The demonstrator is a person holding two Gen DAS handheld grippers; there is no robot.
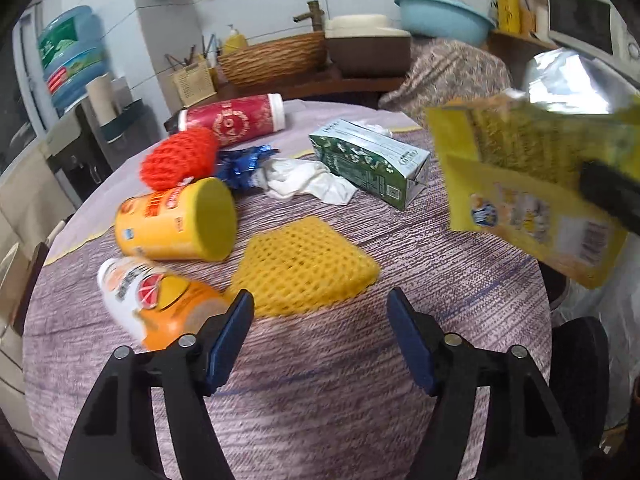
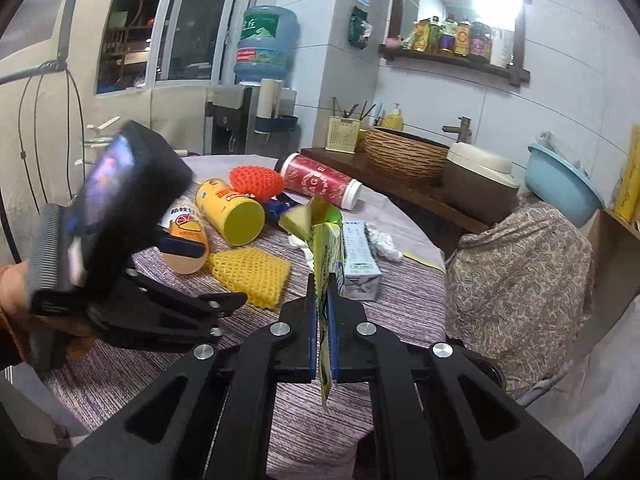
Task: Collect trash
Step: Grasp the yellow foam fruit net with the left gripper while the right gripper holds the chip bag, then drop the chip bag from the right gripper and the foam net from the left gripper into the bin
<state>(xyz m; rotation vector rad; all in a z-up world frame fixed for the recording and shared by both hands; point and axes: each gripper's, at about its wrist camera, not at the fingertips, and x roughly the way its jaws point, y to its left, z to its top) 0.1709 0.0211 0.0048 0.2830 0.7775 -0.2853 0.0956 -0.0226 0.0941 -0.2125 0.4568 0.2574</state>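
Note:
My right gripper [image 2: 323,308] is shut on a yellow snack bag [image 2: 325,248], seen edge-on; the same bag [image 1: 532,192] hangs in the air at the right of the left wrist view. My left gripper [image 1: 320,304] is open and empty, just above the round table [image 1: 360,360], with a yellow foam net [image 1: 304,266] right ahead of its fingertips. An orange juice bottle [image 1: 160,300] lies by its left finger. A yellow can [image 1: 180,220], red foam net [image 1: 180,158], red canister [image 1: 236,118], blue wrapper [image 1: 244,166], white tissue [image 1: 308,180] and green carton [image 1: 372,160] lie beyond.
A chair under a floral cloth [image 2: 520,280] stands at the table's right. Behind are a counter with a wicker basket [image 2: 404,152], a brown container [image 2: 476,176], a blue basin [image 2: 560,188] and a water dispenser [image 2: 264,44]. The left gripper body [image 2: 120,232] crosses the right wrist view.

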